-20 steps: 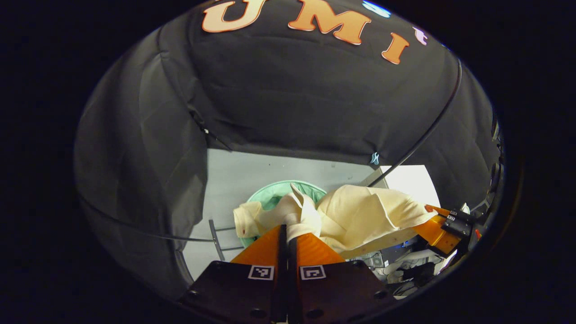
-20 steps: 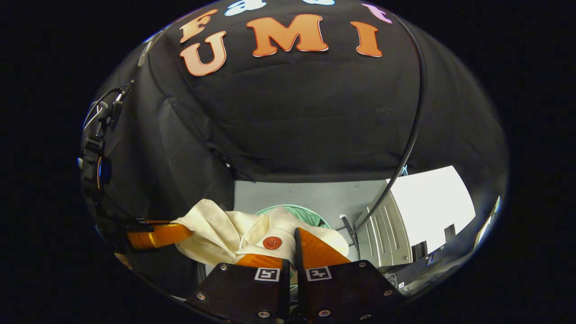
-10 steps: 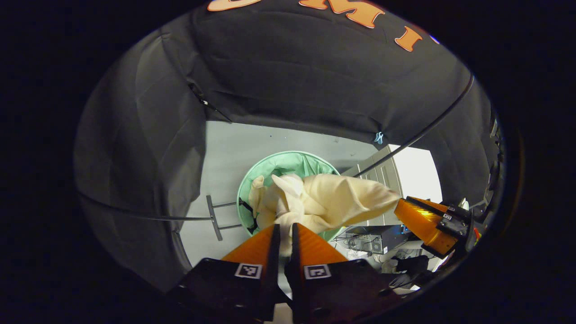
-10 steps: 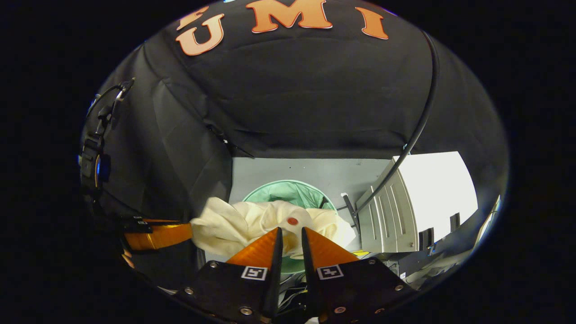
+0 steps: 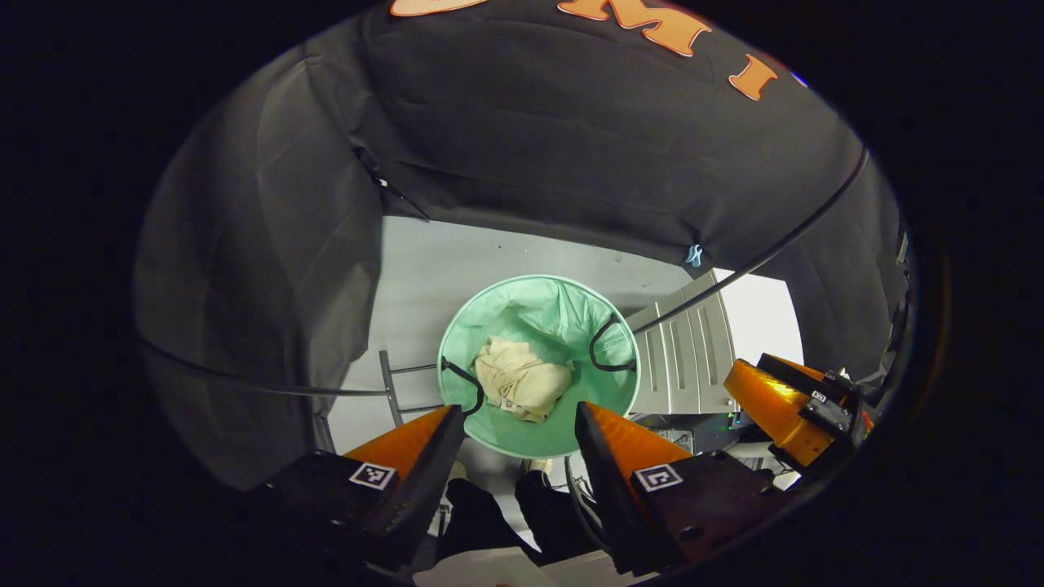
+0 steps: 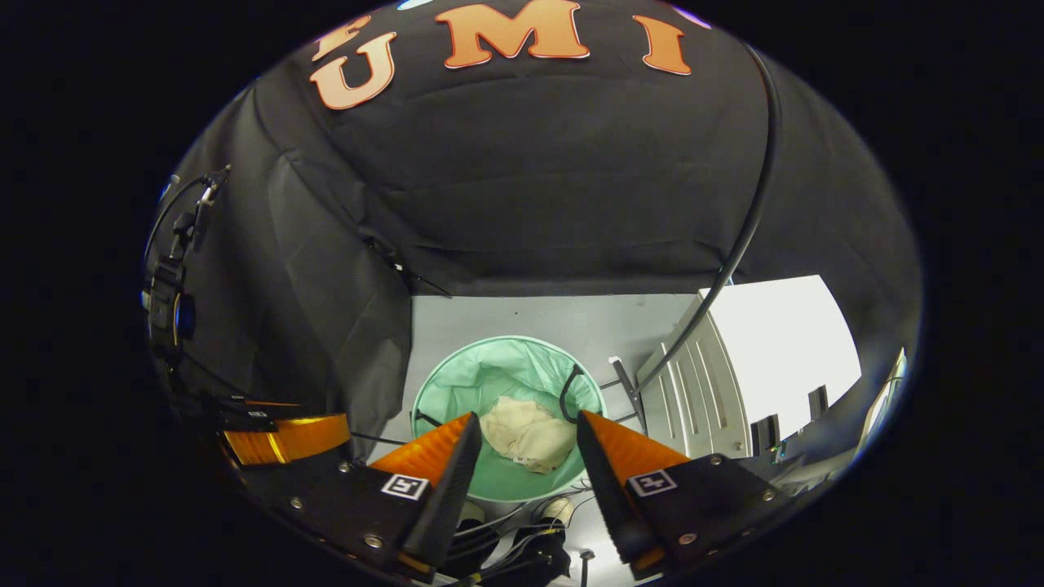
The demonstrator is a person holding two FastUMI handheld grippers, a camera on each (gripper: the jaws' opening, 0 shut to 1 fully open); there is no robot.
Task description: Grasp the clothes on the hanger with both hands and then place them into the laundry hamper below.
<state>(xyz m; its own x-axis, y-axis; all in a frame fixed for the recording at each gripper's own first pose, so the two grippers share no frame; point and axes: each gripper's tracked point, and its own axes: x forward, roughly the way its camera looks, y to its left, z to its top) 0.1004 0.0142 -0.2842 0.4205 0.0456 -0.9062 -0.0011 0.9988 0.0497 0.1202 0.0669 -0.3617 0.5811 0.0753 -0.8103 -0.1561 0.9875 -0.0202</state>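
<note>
Both of your grippers stood wide open and empty above the hamper. In the left gripper view, your left gripper point(image 5: 514, 428) had its fingers spread well apart, with the green laundry hamper point(image 5: 481, 322) framed between them far below. In the right gripper view, your right gripper point(image 6: 522, 440) was splayed the same way over the same hamper point(image 6: 457, 367). The cream garment point(image 5: 522, 379) lay bunched in a heap at the bottom of the hamper, inside the rim and touching neither tool; it sat in the same spot in the right gripper view point(image 6: 528, 436).

By my reading, the placing was done, so little remained to go wrong. You could have snagged one of the black looped handles point(image 5: 610, 342) on the hamper's rim if you had dipped a finger low while pulling away, which might have tipped the light bin. Your two grippers hung near one another, the right gripper point(image 5: 775, 399) just off to the side of the left, so a careless swing could have knocked them together. I could not tell how stably the hamper stood.
</note>
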